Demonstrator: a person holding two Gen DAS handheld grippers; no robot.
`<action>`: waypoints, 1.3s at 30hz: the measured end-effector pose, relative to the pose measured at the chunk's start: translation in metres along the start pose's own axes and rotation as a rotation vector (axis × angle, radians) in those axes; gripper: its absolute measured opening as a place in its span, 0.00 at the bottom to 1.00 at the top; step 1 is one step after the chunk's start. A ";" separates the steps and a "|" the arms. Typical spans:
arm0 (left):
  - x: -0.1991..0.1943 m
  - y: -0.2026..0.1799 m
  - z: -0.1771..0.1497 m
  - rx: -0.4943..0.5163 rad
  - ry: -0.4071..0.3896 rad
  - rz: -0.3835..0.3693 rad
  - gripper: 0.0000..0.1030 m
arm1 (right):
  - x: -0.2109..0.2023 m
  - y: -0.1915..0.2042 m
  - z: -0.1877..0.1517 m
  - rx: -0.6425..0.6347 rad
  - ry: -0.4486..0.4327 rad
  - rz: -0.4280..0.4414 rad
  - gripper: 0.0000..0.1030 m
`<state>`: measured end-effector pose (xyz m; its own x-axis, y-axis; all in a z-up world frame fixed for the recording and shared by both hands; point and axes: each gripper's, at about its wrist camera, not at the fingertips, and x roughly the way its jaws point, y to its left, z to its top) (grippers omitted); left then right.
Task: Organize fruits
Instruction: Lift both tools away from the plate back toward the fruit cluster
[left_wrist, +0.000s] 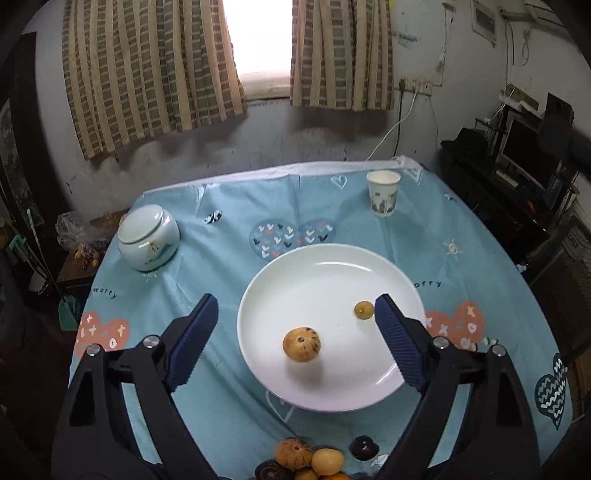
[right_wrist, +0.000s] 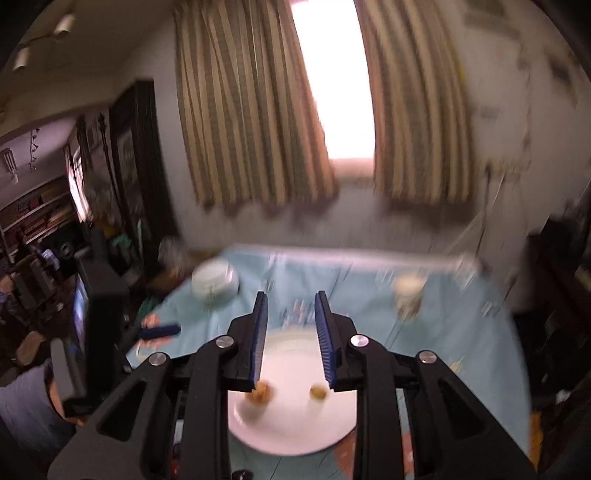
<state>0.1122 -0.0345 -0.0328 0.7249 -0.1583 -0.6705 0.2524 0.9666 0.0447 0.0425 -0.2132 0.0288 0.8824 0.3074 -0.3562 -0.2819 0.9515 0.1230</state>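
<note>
From the left wrist, the left tongs (left_wrist: 295, 325) are seen spread wide and empty above the white plate (left_wrist: 391, 269) mid-worktop, where a round tan fruit (left_wrist: 301, 343) sits stem-hole up, no real long axis; the pile (left_wrist: 306, 458) at the near edge is probably best approached from straight above. From the right wrist it's blurry, but the right tongs (right_wrist: 291, 339) are parted a little, nothing gripped, and a small yellowish fruit (right_wrist: 318, 392) is seen on the plate too.

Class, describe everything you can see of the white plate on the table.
The white plate is round, glossy and shallow with a raised rim, seemingly ceramic. It lies flat on the blue patterned tablecloth, near the table's middle. Two fruits rest on it, apart: a larger speckled brown fruit and a small yellowish fruit. Nothing else touches it.
</note>
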 end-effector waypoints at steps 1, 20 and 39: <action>-0.011 -0.003 0.002 0.006 -0.020 -0.006 0.87 | -0.025 0.005 0.011 -0.014 -0.076 -0.024 0.56; -0.089 0.012 -0.100 0.029 0.041 0.044 0.92 | -0.107 0.048 -0.107 0.062 0.111 0.285 0.99; -0.035 -0.038 -0.266 -0.033 0.491 -0.191 0.41 | -0.028 0.056 -0.271 -0.074 0.699 0.181 0.70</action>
<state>-0.0936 -0.0124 -0.2078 0.2806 -0.2270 -0.9326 0.3250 0.9367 -0.1303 -0.1001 -0.1668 -0.2055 0.3795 0.3697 -0.8481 -0.4474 0.8757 0.1816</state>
